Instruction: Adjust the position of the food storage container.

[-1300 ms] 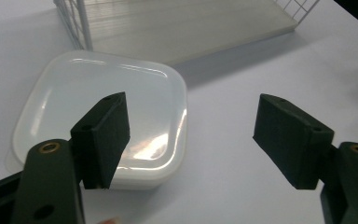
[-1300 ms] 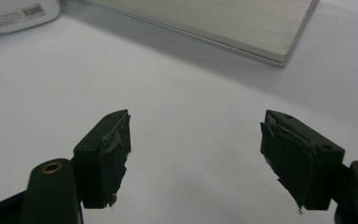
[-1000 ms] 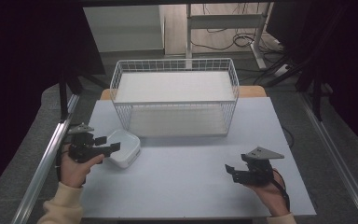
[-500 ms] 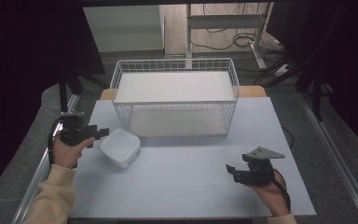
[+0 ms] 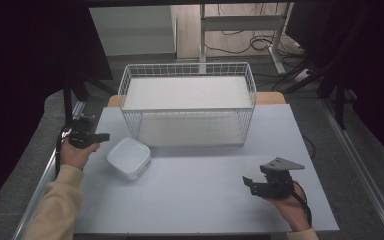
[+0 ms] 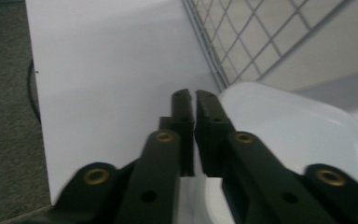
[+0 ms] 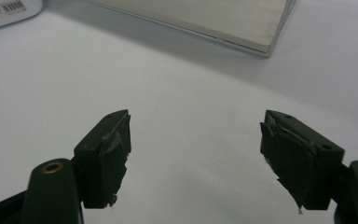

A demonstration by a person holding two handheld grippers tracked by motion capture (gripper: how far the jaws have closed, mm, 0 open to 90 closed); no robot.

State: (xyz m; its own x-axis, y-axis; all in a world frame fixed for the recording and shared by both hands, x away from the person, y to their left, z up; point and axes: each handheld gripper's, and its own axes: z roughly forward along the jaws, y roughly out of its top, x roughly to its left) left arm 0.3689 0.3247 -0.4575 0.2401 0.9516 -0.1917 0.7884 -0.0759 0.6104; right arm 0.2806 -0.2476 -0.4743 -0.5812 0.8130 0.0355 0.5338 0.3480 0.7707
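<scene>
A white square container (image 5: 129, 158) with rounded corners sits on the table left of centre, just in front of the wire basket (image 5: 187, 111). My left gripper (image 5: 102, 136) hovers just left of it, jaws shut with nothing between them. In the left gripper view the shut tips (image 6: 193, 95) point past the container's (image 6: 298, 135) left edge toward the basket's mesh (image 6: 242, 42). My right gripper (image 5: 250, 185) rests open at the table's front right. The right gripper view shows bare table between its fingertips (image 7: 196, 140).
The white table (image 5: 205, 200) has dark floor and metal rails on both sides. The right gripper view takes in the basket's base (image 7: 214, 18) ahead and a labelled corner of the container (image 7: 4, 11) at far left. Cables lie on the floor behind.
My left gripper has pulled back from the container's left side, moving toward the far left of the table. The container and my right gripper have stayed put.
</scene>
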